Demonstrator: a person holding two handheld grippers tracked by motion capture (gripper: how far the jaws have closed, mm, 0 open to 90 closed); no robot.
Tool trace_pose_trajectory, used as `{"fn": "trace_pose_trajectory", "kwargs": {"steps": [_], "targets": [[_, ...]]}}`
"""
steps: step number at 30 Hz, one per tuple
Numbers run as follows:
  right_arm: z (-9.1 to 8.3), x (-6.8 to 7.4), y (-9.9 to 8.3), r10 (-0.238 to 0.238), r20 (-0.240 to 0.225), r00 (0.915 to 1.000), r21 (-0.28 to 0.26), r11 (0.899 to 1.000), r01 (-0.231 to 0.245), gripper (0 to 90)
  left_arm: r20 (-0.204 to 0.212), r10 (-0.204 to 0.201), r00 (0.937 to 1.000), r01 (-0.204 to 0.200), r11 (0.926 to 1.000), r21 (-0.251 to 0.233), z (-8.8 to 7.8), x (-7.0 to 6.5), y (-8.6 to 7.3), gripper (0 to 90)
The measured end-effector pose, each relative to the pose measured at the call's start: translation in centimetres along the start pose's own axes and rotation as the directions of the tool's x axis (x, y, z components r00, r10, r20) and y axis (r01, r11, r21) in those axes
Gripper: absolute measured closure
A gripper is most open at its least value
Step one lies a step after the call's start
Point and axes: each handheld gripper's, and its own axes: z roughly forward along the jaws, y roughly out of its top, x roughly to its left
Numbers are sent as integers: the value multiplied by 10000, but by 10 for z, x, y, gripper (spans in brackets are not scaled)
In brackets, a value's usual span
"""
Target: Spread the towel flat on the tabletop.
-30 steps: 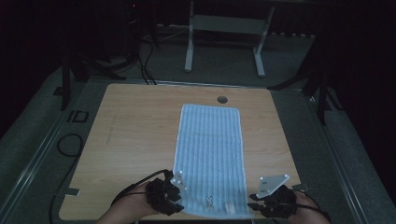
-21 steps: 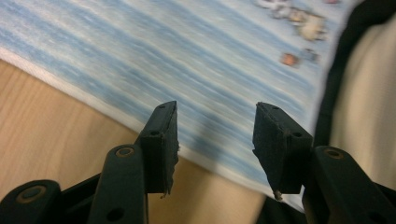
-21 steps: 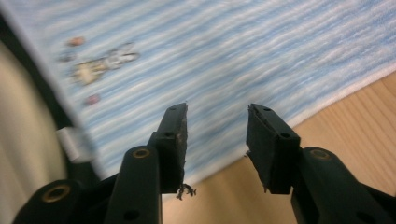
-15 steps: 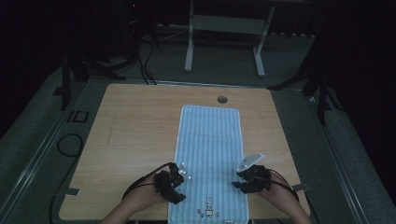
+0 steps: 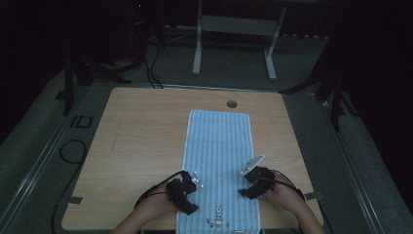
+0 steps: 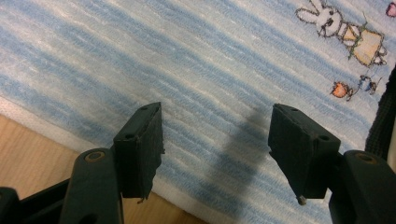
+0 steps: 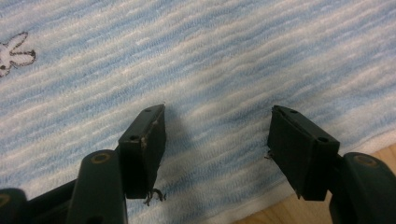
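Note:
A blue-and-white striped towel (image 5: 218, 146) lies flat, lengthwise, on the wooden table (image 5: 141, 141), with a small embroidered rabbit (image 5: 217, 213) at its near end. My left gripper (image 5: 191, 184) is over the towel's left edge, near the front. Its jaws have just been opening and stand apart above the towel (image 6: 210, 60), with nothing pinched; the rabbit (image 6: 343, 28) is at the upper right. My right gripper (image 5: 245, 184) is over the right edge. Its jaws have just been opening too, and nothing is between them; the towel (image 7: 210, 51) lies beneath.
A round cable hole (image 5: 232, 104) sits in the table beyond the towel's far end. Bare wood flanks the towel on both sides. A metal stand (image 5: 234, 29) and loose cables (image 5: 73, 151) are on the dark floor around the table.
Both hands have moved forward from the table's near edge and lower onto the towel. The right gripper also shifted left. Both pairs of jaws have spread.

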Motion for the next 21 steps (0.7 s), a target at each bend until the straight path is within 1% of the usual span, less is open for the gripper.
{"fn": "trace_pose_trajectory", "kwargs": {"steps": [3,4,7,8,13,16,17,18,20,21], "targets": [[-1,-2,-1,-103,4,9999,156,9998,103,345,91,-22,10000,22,10000,-63,2,-4,3,355],[-2,-5,-2,-130,-62,9999,281,9995,131,336,135,54,9999,-53,9999,-115,3,-7,6,355],[-3,-8,-4,-167,-81,9998,414,9990,170,327,180,85,9998,-82,9999,-145,5,-10,9,355],[-4,-10,-6,-94,-97,9999,437,9990,98,312,226,112,9997,-107,9998,-183,7,-13,12,355],[-7,-12,-12,-41,-60,10000,489,9988,44,310,296,309,9991,-306,9995,-113,9,-19,17,355],[-10,-13,-18,196,25,9998,542,9983,-197,318,241,502,9984,-502,9987,-9,10,-25,19,355],[-10,-13,-18,196,25,9998,542,9983,-197,318,241,502,9984,-502,9987,-9,10,-25,19,354],[-11,-12,-20,253,50,9997,545,9982,-255,319,373,459,9983,-460,9989,24,9,-26,19,354],[-11,-12,-20,303,27,9995,557,9980,-304,319,394,469,9981,-473,9988,88,8,-26,18,355],[-12,-12,-20,365,33,9993,548,9978,-367,320,377,525,9979,-528,9986,77,3,-24,19,354]]}}
